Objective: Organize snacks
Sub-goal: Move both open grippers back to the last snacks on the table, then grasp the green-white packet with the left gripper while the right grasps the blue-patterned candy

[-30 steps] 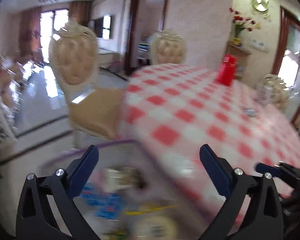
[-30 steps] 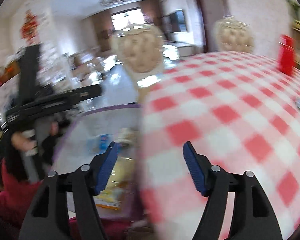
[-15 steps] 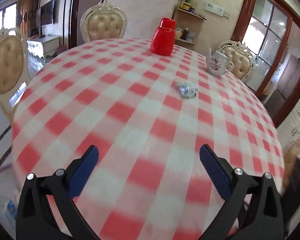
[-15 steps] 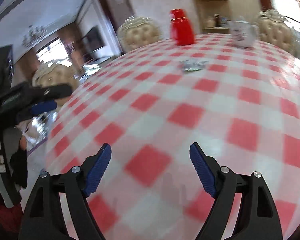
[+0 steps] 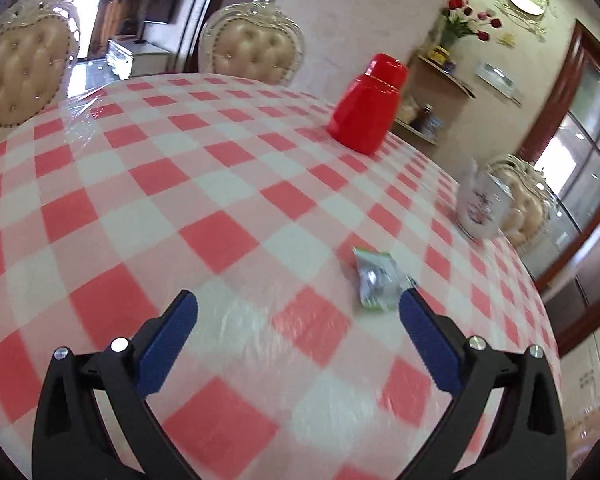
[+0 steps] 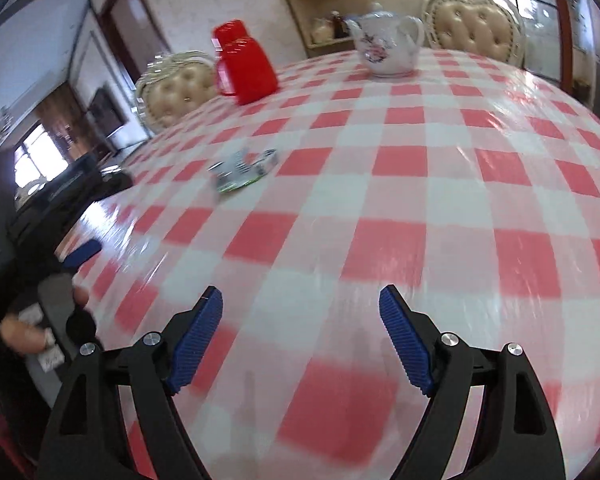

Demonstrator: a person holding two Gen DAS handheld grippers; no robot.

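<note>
A small silver and green snack packet (image 5: 376, 280) lies flat on the red and white checked table (image 5: 220, 184). In the left wrist view my left gripper (image 5: 298, 302) hangs open over the cloth, and the packet lies just beyond its right fingertip, apart from it. The right wrist view shows the same packet (image 6: 242, 170) far ahead and to the left of my right gripper (image 6: 300, 296), which stands wide open with only tablecloth between its fingers. My left gripper also shows at the left edge there as a blue finger (image 6: 82, 252) held by a hand (image 6: 24, 328).
A red lidded jug (image 5: 366, 110) stands at the far side of the table (image 6: 420, 200), with a white flowered teapot (image 6: 386, 50) to its right. Cream tufted chairs (image 5: 256, 50) ring the table. A wall shelf (image 5: 436, 100) with jars stands behind.
Both grippers swung right from a clear bin of snacks beside the table to over the tablecloth. The snack packet has come much closer. The right gripper's jaws widened.
</note>
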